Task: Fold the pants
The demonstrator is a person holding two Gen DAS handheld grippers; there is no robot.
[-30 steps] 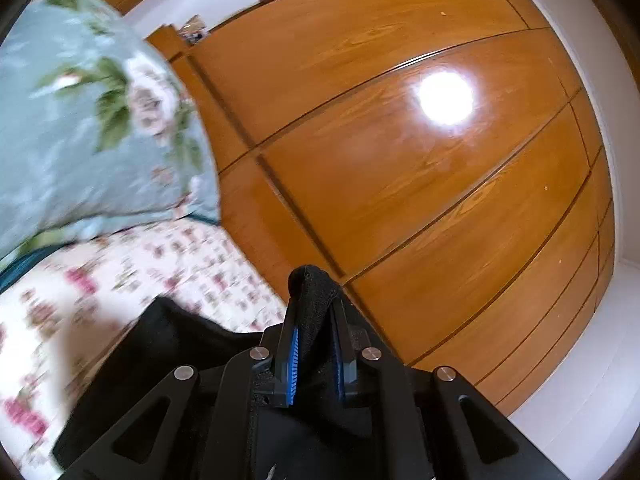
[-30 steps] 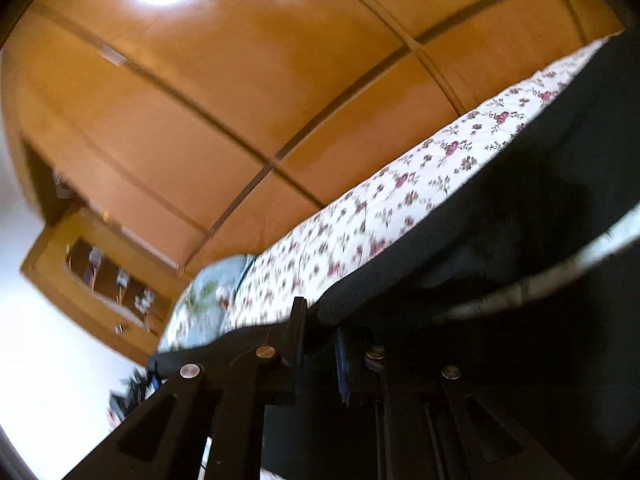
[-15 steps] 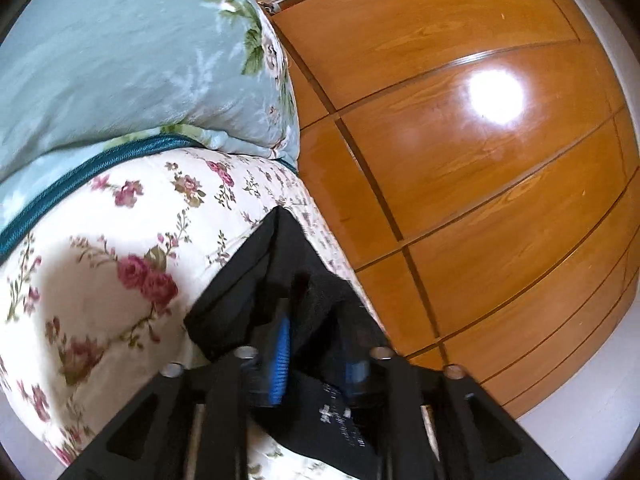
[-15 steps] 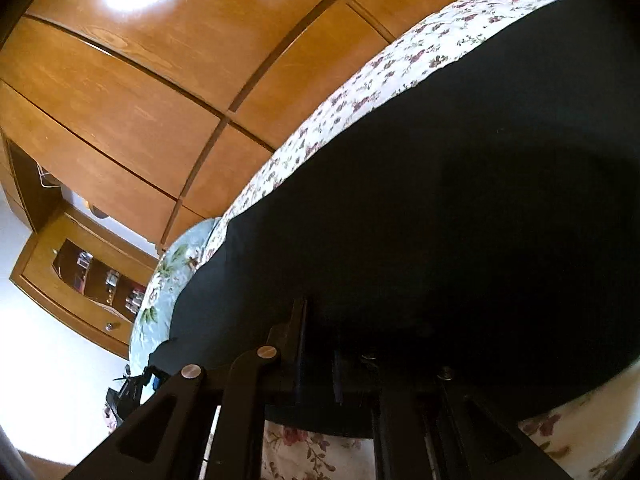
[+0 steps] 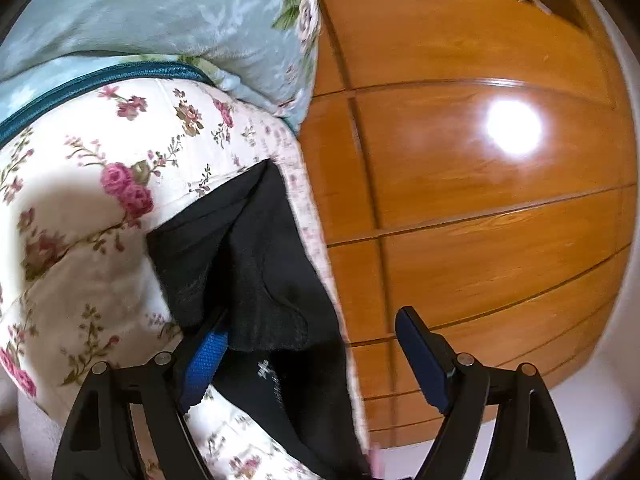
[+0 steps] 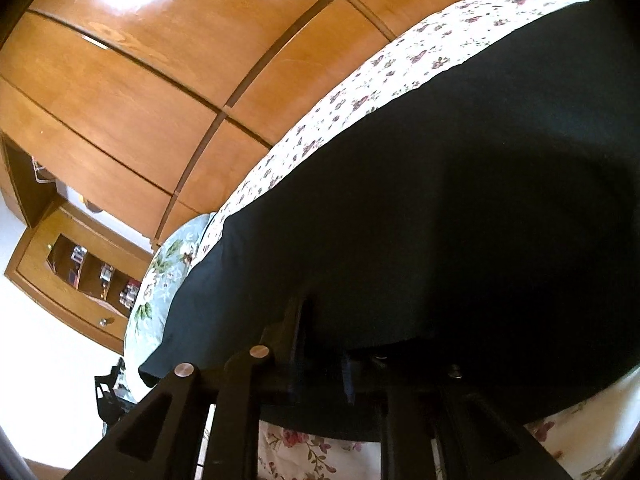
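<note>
The black pants [image 6: 440,200] lie spread flat along the floral bedsheet [image 6: 360,92]. One end of the pants [image 5: 256,260] rests crumpled on the sheet near the bed's edge, between the fingers of my left gripper [image 5: 312,360]. That gripper's jaws are opening and stand wide. The cloth leans against the blue left pad [image 5: 204,364] and is clear of the right one. My right gripper [image 6: 322,356] sits low at the near hem. Its jaws are narrow and starting to open, with the hem still between them and draped over the tips.
A pale green floral pillow [image 5: 160,12] lies at the head of the bed, also seen as a pillow [image 6: 168,264] past the pants. A glossy wooden wardrobe [image 5: 480,220] runs close along the bed's far side. A wooden shelf unit [image 6: 80,264] stands beyond.
Both grippers came down and laid the pants on the bed. The left jaws went from shut on the cloth to wide open, and the cloth dropped onto the sheet. The right jaws parted slightly.
</note>
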